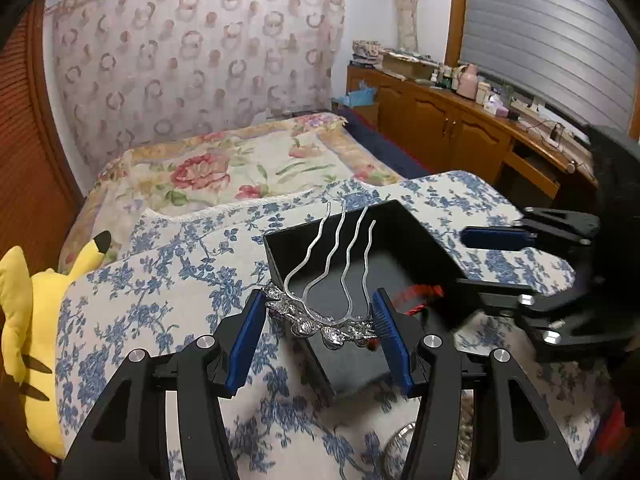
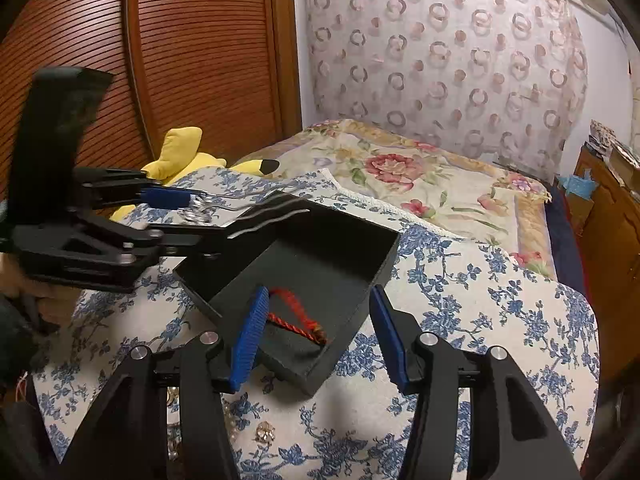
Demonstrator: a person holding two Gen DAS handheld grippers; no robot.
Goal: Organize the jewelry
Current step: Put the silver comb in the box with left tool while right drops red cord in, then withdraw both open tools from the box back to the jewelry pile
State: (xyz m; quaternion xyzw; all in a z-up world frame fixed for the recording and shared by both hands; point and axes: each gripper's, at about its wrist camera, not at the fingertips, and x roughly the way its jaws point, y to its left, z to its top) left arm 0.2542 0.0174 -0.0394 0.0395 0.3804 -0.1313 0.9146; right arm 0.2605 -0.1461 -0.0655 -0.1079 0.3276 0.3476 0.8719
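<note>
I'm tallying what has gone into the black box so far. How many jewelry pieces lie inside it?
1: a red braided cord on the floor of the black box, near its front corner. The silver hair comb is above it, in the left gripper.

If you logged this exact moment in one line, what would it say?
left gripper: shut on silver hair comb, over black box | right gripper: open, empty | red cord: in box

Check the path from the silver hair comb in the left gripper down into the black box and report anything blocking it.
Nothing visible blocks it. The left gripper holds the silver hair comb over the open black box, whose top is uncovered. Only a red cord lies on the floor at the near end, and the right gripper, jaws open, hovers beside that end.
</note>
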